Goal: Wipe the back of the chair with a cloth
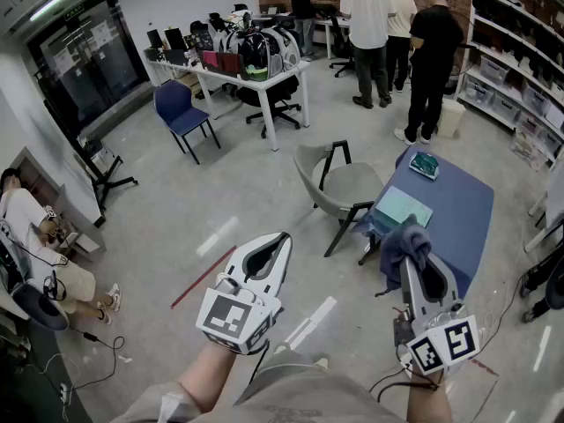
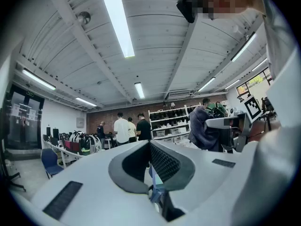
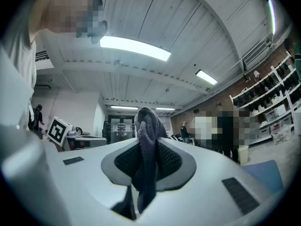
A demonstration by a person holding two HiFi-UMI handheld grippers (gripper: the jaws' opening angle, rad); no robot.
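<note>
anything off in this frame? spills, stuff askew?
Nothing spilled or damaged. Only mild oddity: the grey chair stands on open floor, angled to the blue table beside it. Cloth sits bunched in the right claw.

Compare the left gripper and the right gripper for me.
The left gripper is shut on nothing; the right gripper is shut on a dark cloth. The left gripper's tip is bare; the cloth bunches over the right gripper's tip. Both are white and held out short of the grey chair.
</note>
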